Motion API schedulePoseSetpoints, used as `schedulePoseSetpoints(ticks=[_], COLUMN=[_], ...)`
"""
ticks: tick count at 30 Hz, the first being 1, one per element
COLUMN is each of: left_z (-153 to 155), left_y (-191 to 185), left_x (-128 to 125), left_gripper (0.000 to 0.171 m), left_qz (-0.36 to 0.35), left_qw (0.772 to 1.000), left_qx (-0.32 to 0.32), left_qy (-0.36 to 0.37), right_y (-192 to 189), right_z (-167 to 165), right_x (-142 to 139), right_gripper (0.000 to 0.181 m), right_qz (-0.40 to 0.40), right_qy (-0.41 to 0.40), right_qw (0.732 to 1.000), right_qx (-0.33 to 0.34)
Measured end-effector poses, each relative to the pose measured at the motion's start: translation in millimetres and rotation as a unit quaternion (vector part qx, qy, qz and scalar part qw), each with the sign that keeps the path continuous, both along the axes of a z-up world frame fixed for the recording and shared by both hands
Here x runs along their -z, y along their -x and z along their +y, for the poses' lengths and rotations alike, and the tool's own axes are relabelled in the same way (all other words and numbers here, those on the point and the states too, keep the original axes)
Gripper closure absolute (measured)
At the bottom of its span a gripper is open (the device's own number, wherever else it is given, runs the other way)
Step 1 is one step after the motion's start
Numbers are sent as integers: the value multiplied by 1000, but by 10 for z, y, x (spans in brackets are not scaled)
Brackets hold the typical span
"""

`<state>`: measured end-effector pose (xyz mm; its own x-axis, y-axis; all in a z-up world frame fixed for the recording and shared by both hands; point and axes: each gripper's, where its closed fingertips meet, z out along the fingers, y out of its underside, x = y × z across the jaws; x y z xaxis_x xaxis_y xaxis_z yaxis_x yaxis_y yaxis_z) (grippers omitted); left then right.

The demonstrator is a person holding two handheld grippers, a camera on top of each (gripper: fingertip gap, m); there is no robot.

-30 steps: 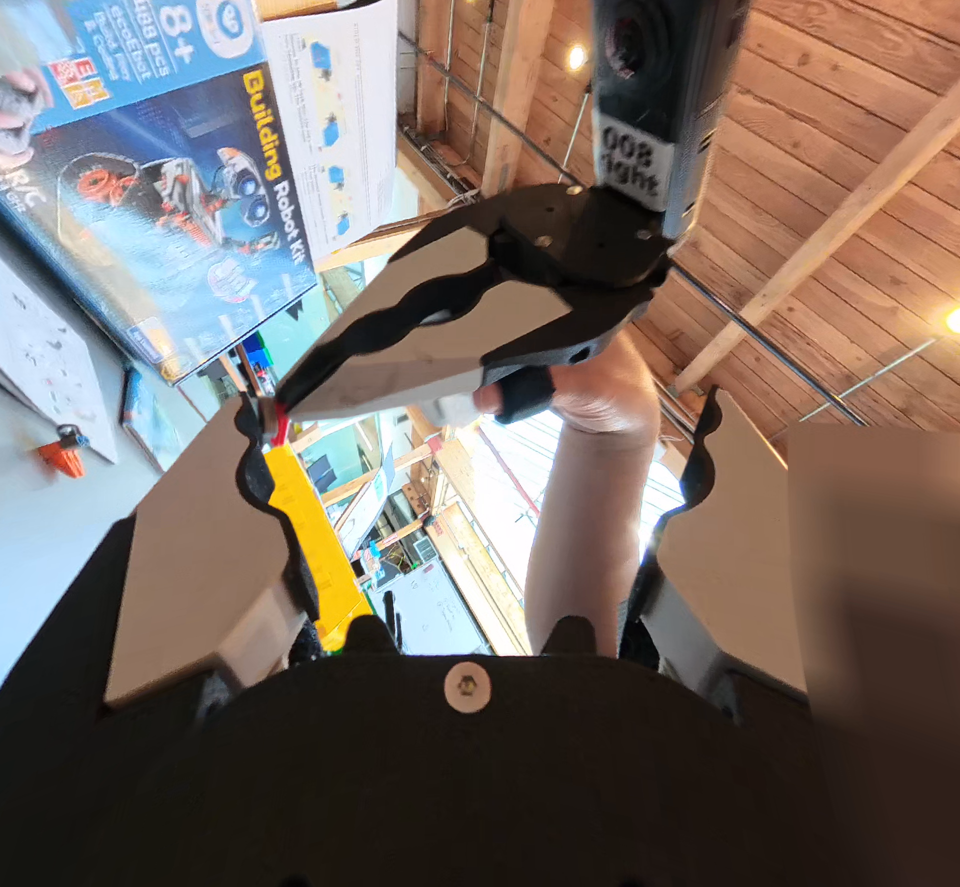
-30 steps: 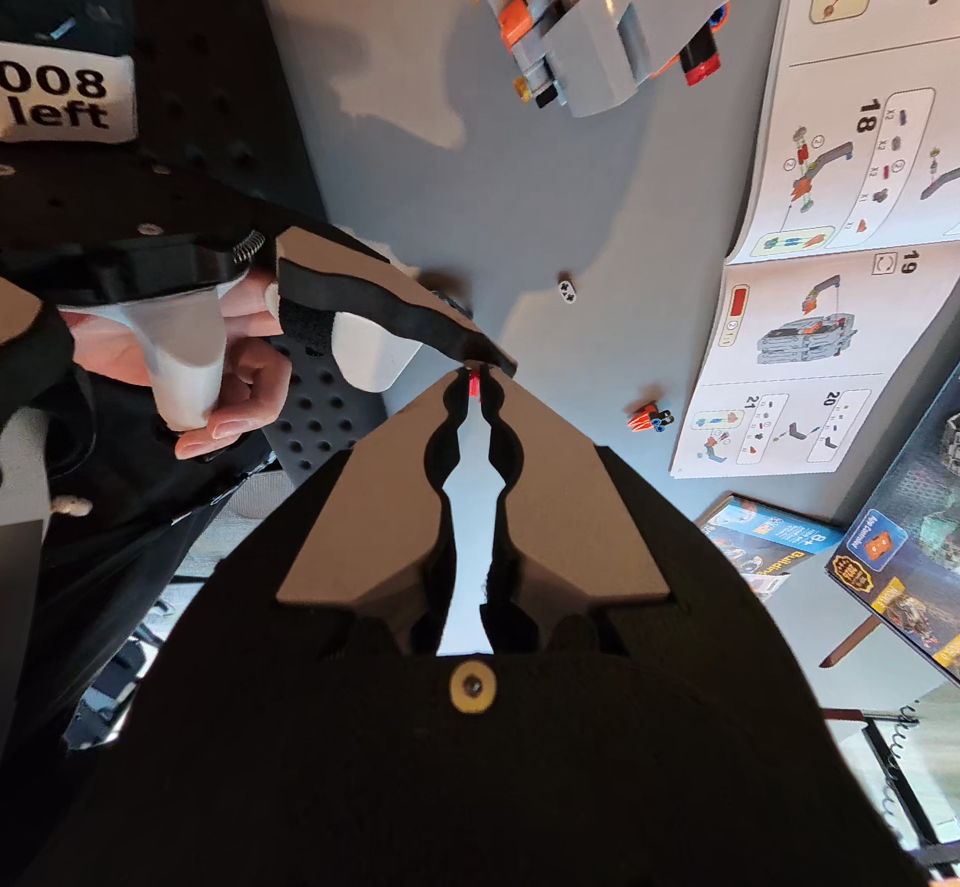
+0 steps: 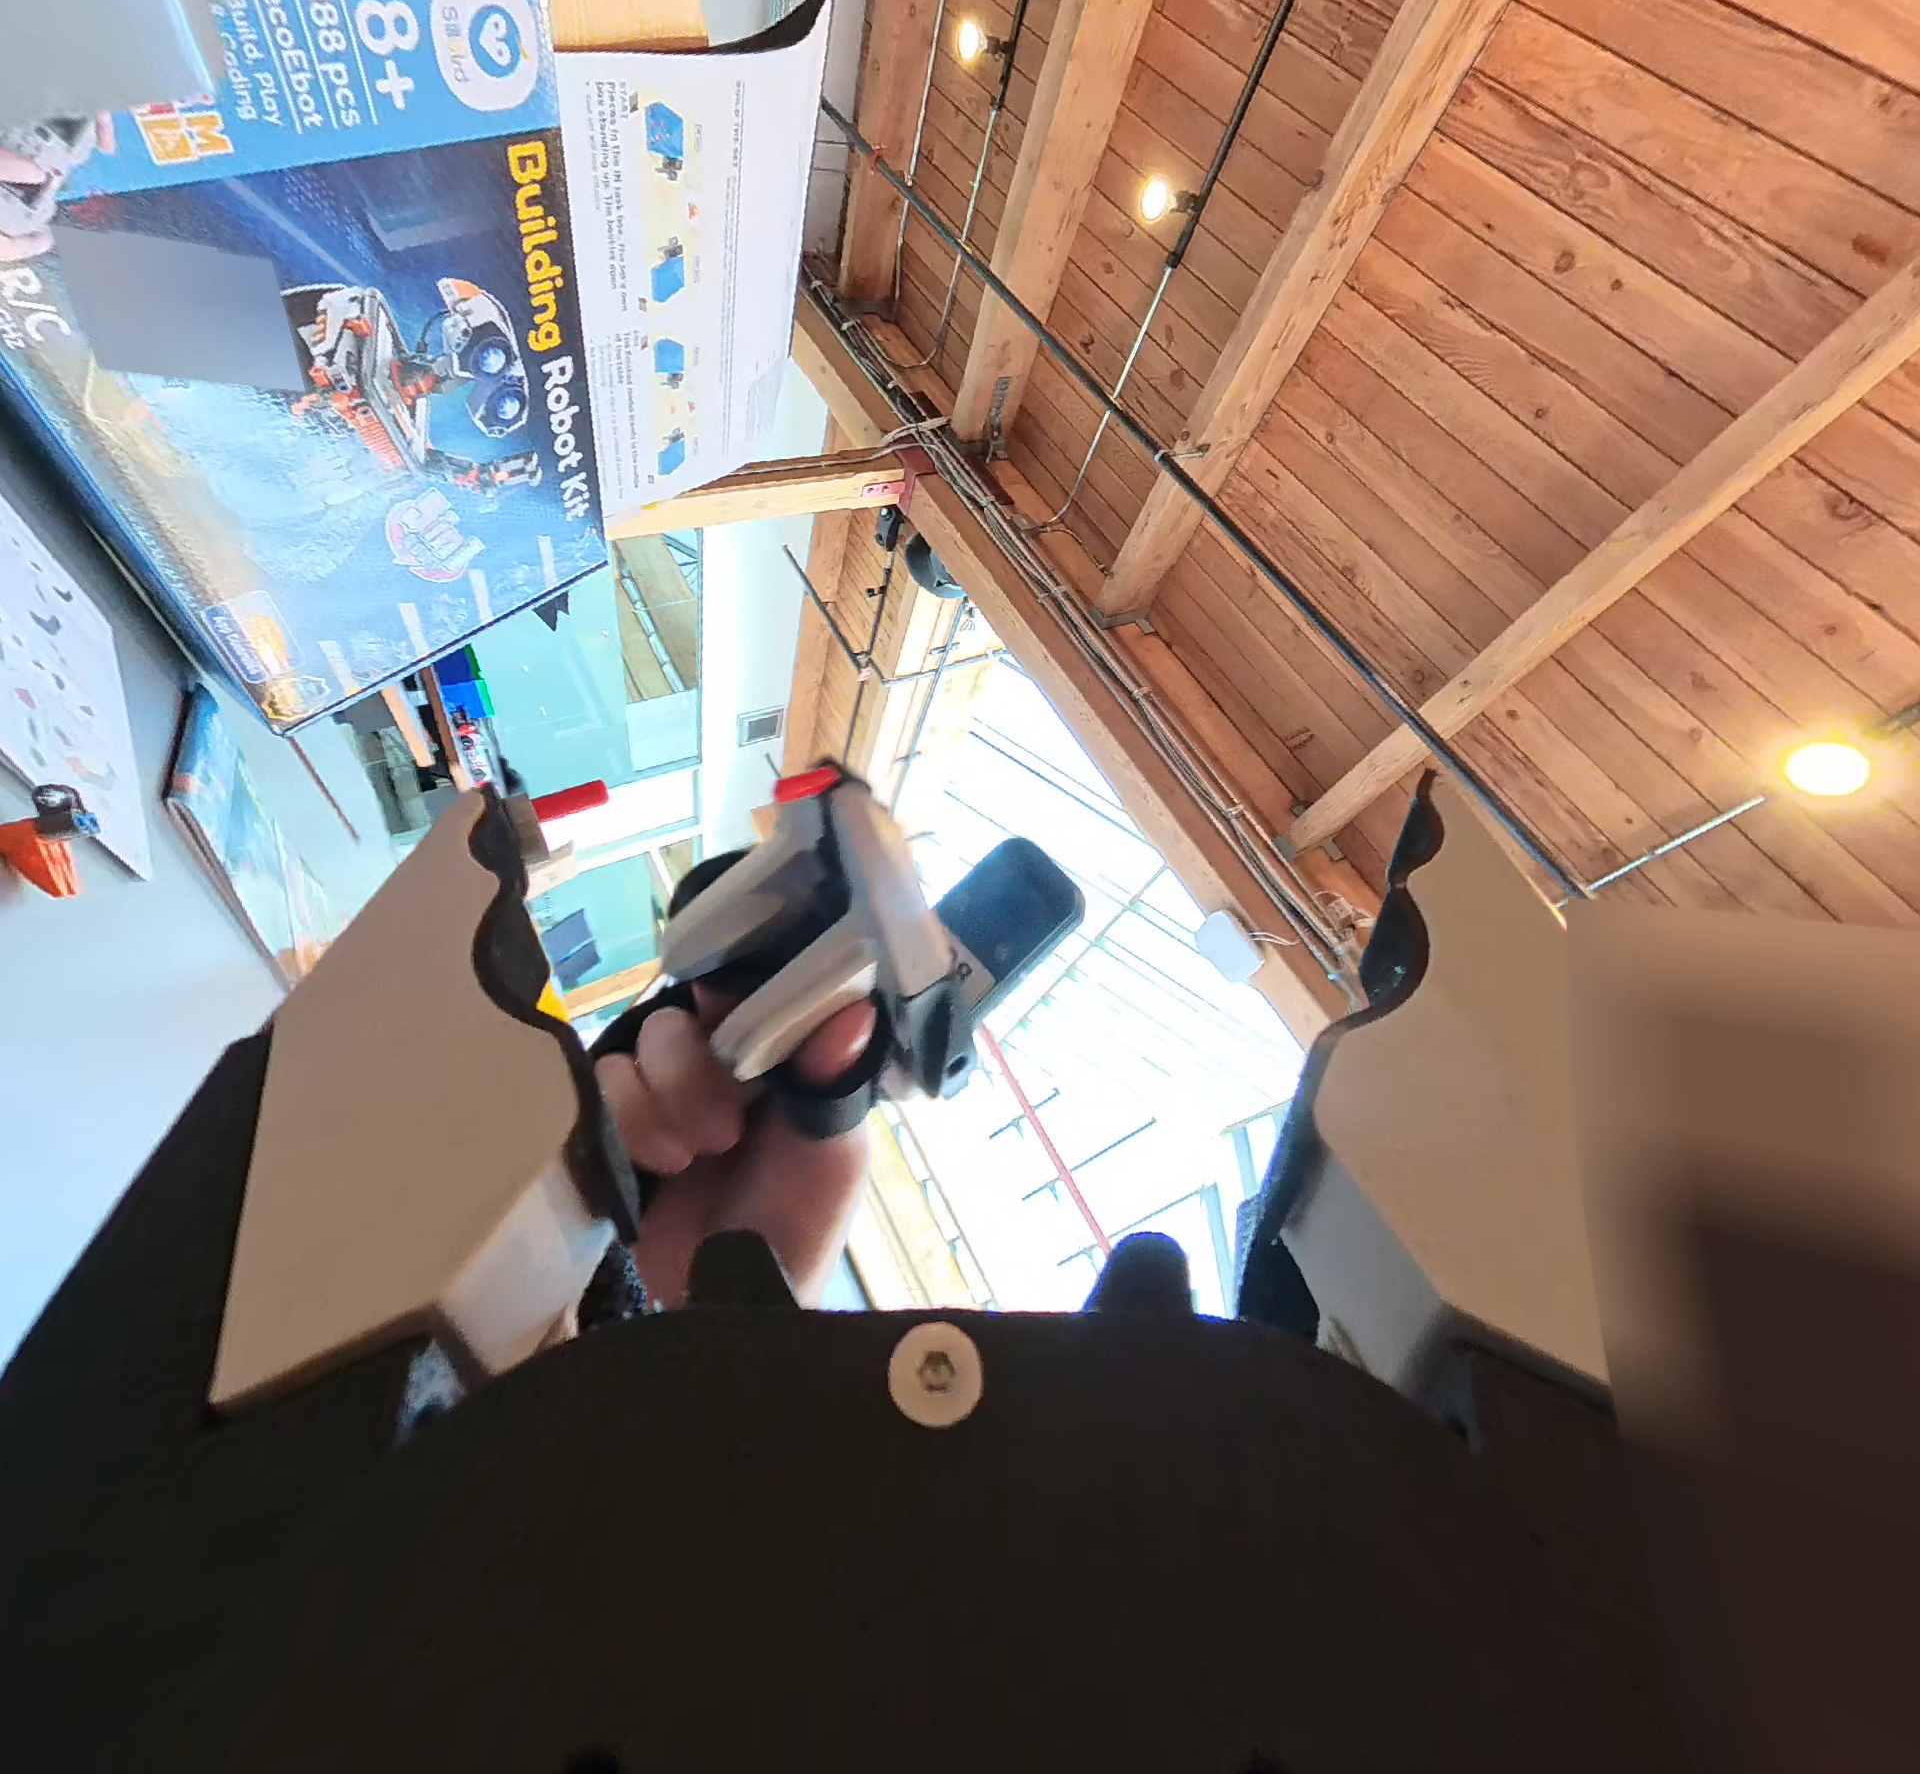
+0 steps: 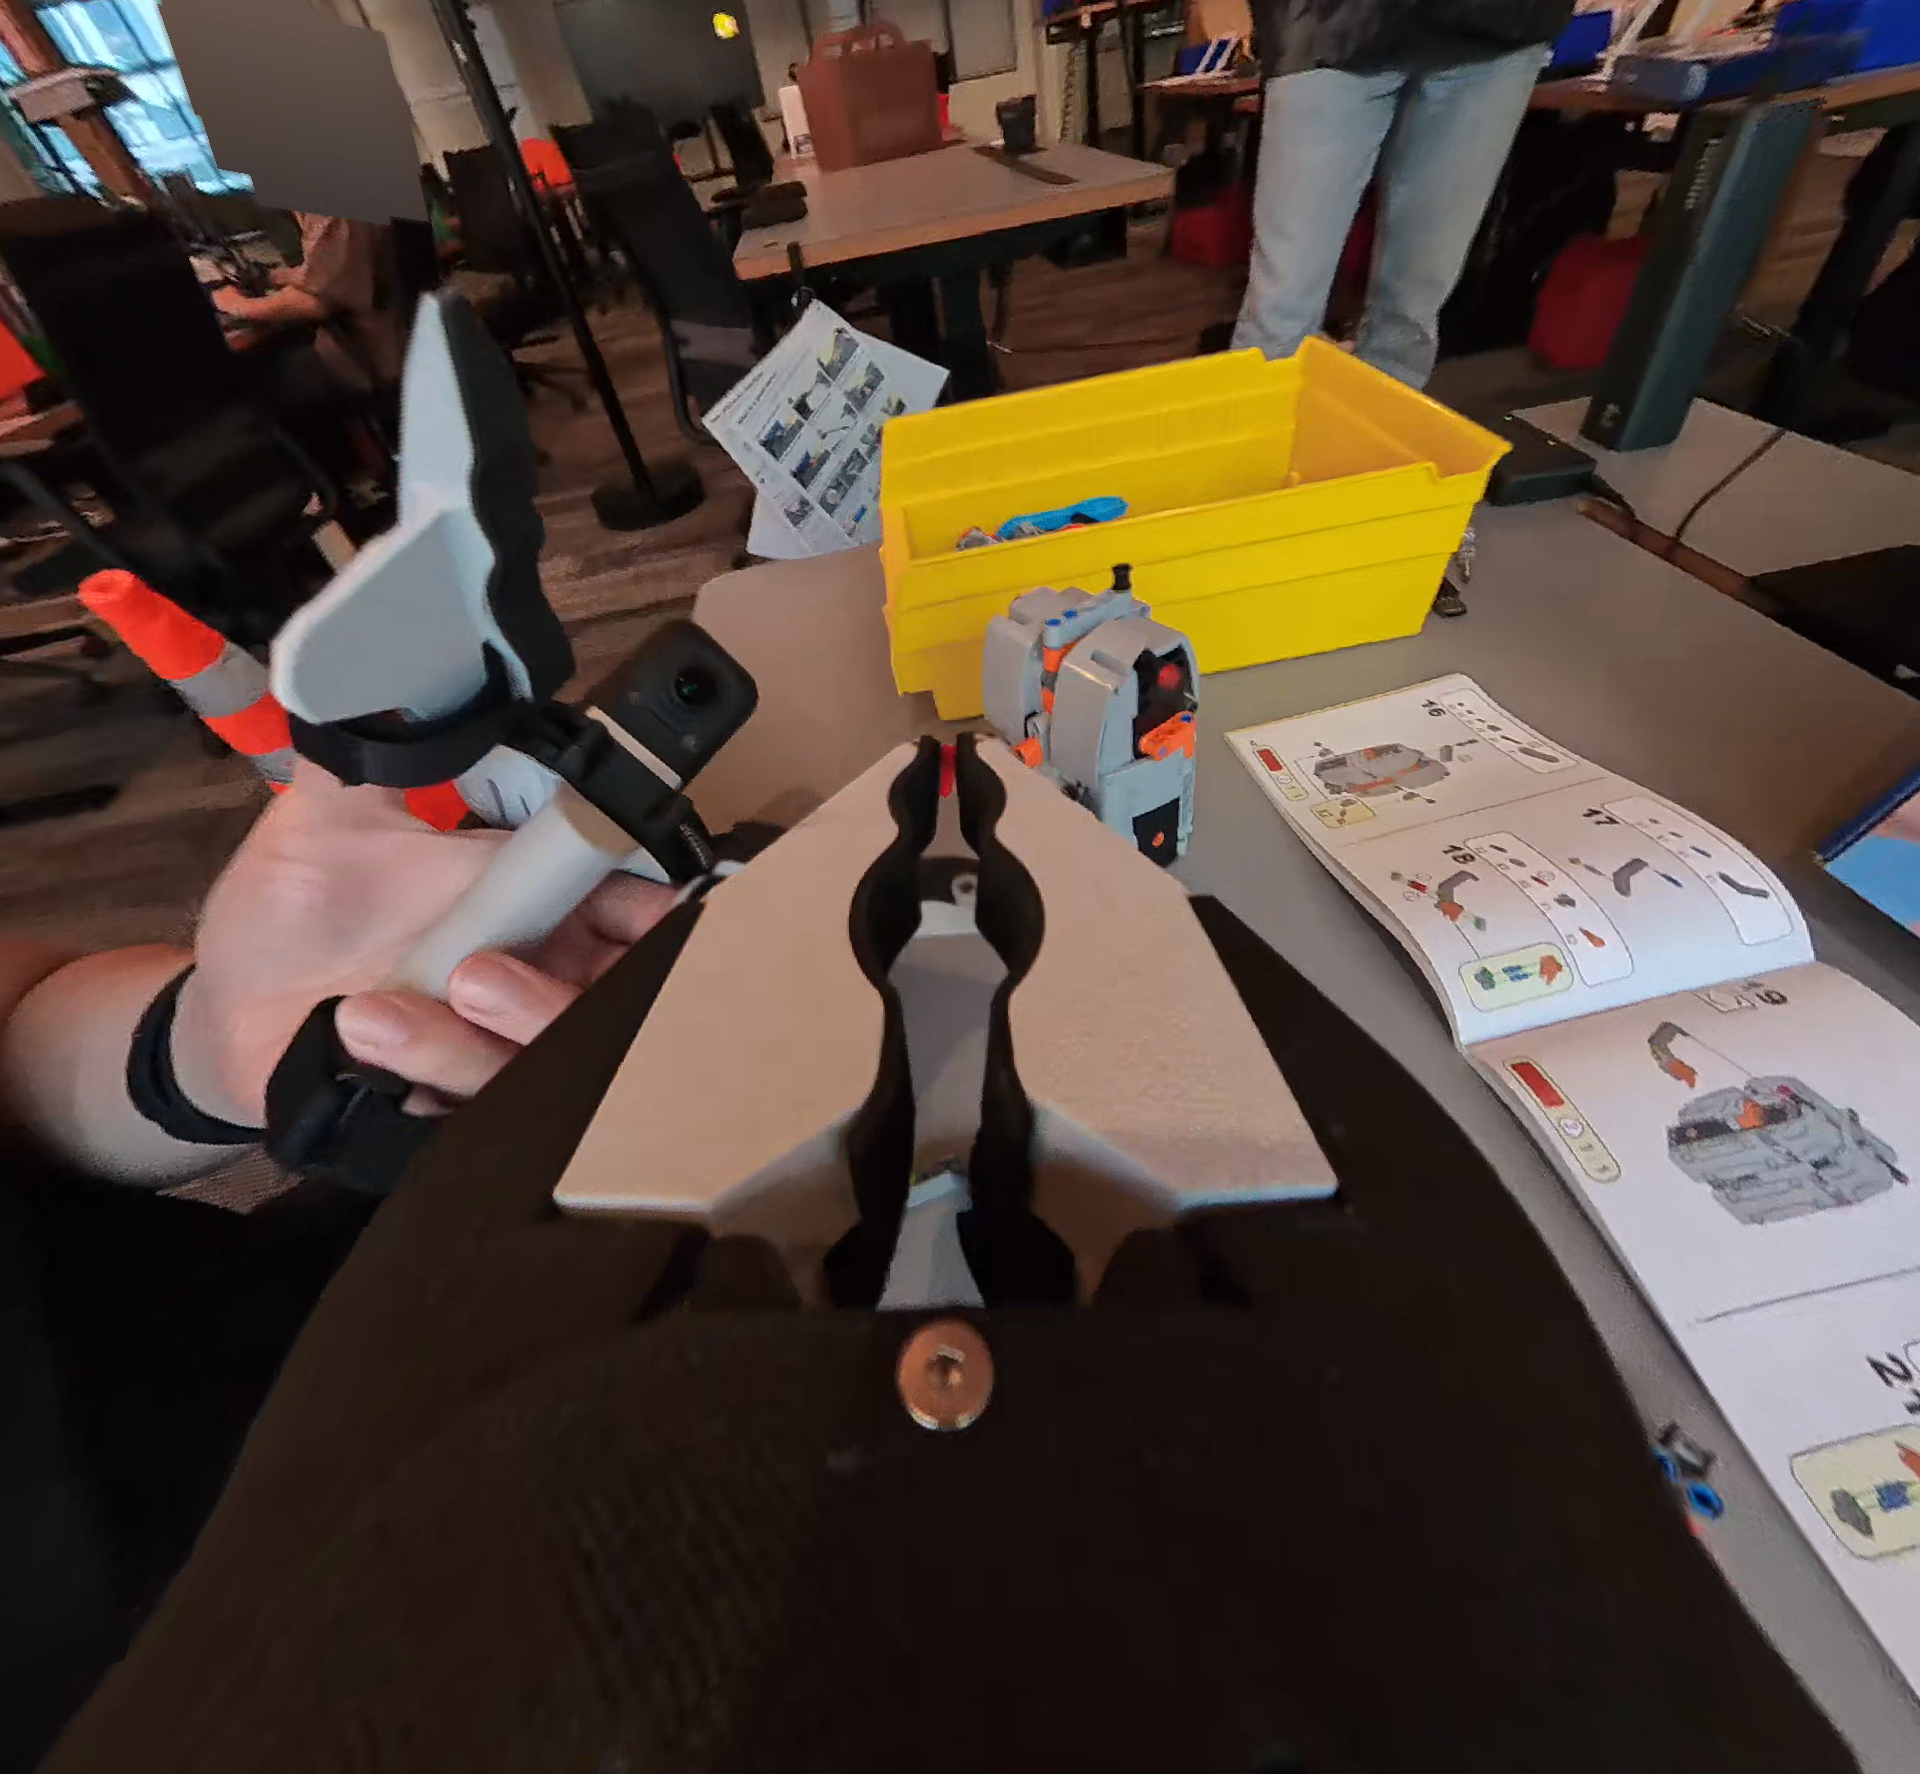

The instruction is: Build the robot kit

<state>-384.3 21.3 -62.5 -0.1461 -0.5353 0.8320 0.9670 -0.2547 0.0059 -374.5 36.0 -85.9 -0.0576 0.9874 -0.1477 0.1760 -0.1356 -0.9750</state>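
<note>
Red shows at the tips of the right gripper (image 4: 948, 760): its jaws are pressed together on a small red piece (image 4: 947, 775), held above the near edge of the grey table (image 4: 1621, 623). Just beyond stands a grey-and-orange brick model (image 4: 1091, 706), with a yellow bin (image 4: 1195, 477) behind it and an open instruction booklet (image 4: 1579, 955) to the right. The left gripper (image 3: 951, 815), tilted toward the wooden ceiling (image 3: 1455, 270), has its jaws wide apart and empty.
</note>
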Motion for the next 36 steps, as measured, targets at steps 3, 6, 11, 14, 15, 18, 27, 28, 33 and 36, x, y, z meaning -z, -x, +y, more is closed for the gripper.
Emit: schedulePoseSetpoints(ticks=[3,6,11,14,15,18,27,28,33,36], left_z=[19,53,87,90,93,102,72,73,64,72], left_y=[-22,-29,-71,-68,-73,-99,-193,-200,-247,-244], left_x=[13,47,104,127,136,172,225,233,238,246], left_gripper=[14,15,14,14,14,14,14,14,14,14], left_qz=[15,17,33,40,42,49,54,52,45,48], left_qw=[1000,1000,999,999,999,998,997,997,997,997], left_qx=[-5,-5,-3,-6,-4,3,35,40,59,57], left_qy=[4,11,20,22,23,29,32,34,35,36], right_y=[-17,-3,48,44,39,3,-75,-81,-100,-108], right_z=[13,20,-18,-8,-23,-26,-121,-133,-134,-139], right_x=[97,200,354,377,378,362,430,421,366,408], right_gripper=[179,178,178,179,178,178,178,178,178,178], right_qz=[-5,-18,-50,-65,-69,-94,-132,-131,-123,-123], right_qy=[-9,-22,-61,-90,-102,-144,-191,-189,-165,-166], right_qw=[1000,999,996,993,992,985,960,958,952,949], right_qx=[19,32,31,30,20,-5,-157,-174,-228,-240])
